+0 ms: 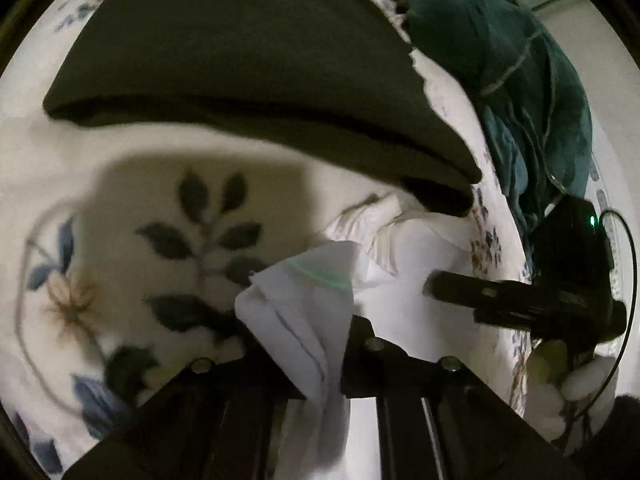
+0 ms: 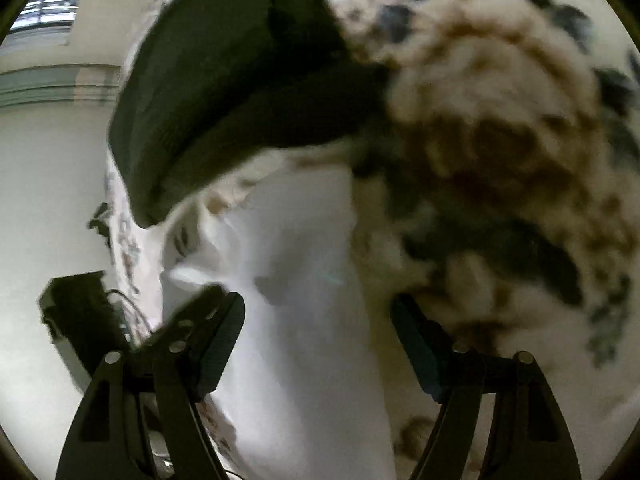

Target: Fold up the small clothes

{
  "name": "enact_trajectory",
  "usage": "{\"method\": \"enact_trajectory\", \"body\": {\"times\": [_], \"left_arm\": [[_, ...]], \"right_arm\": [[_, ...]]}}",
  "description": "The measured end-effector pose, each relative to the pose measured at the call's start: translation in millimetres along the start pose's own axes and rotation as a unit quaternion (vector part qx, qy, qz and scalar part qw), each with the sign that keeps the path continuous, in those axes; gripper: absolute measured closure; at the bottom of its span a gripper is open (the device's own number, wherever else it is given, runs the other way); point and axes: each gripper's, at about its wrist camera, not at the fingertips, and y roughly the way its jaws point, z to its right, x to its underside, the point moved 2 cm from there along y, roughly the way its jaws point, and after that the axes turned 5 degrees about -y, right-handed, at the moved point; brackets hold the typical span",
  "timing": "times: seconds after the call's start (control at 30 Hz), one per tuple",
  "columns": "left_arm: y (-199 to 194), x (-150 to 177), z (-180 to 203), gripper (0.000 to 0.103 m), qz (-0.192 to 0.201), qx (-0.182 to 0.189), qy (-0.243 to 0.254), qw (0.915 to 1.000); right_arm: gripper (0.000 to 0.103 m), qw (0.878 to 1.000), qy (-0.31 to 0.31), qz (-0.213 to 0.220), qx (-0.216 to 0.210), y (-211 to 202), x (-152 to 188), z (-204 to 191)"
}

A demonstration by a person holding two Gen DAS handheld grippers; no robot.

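Note:
A small white garment (image 1: 304, 312) lies on a floral bedspread (image 1: 120, 248). My left gripper (image 1: 304, 344) is shut on a bunched corner of it and lifts the folds. The right gripper shows in the left wrist view (image 1: 516, 300) as a black body to the right, above the white cloth. In the right wrist view the white garment (image 2: 300, 320) runs between my right gripper's fingers (image 2: 416, 344), which stand wide apart; my right gripper (image 2: 318, 320) is open over it. The left gripper also shows at lower left in the right wrist view (image 2: 80, 312).
A folded dark green garment (image 1: 248, 68) lies on the bed just beyond the white one; it also shows in the right wrist view (image 2: 240, 92). A teal blanket (image 1: 508, 72) is heaped at the right edge of the bed. A pale wall (image 2: 48, 200) lies beyond the bed edge.

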Motion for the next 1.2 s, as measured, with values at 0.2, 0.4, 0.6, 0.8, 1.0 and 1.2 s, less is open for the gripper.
{"method": "enact_trajectory", "body": {"times": [0.2, 0.4, 0.6, 0.8, 1.0, 1.2], "left_arm": [[-32, 2, -5, 0.097, 0.033, 0.022, -0.026, 0.9989], [-87, 27, 6, 0.097, 0.063, 0.046, -0.029, 0.9965], [-120, 53, 19, 0.097, 0.079, 0.061, -0.028, 0.9946], [-148, 91, 41, 0.097, 0.081, 0.077, -0.011, 0.9936], [-161, 156, 48, 0.097, 0.047, 0.088, -0.021, 0.9948], [-131, 243, 10, 0.061, -0.064, 0.055, -0.075, 0.9936]], "right_arm": [[0.098, 0.999, -0.020, 0.029, -0.017, -14, -4, -16], [0.099, 0.996, -0.049, 0.051, -0.061, -53, 25, -47], [0.102, 0.993, -0.066, 0.055, -0.076, -74, 68, -67], [0.102, 0.991, -0.085, 0.067, -0.085, -105, 118, -81], [0.102, 0.990, -0.082, 0.059, -0.097, -135, 191, -78], [0.102, 0.995, -0.079, -0.006, -0.061, -116, 278, -49]]}}
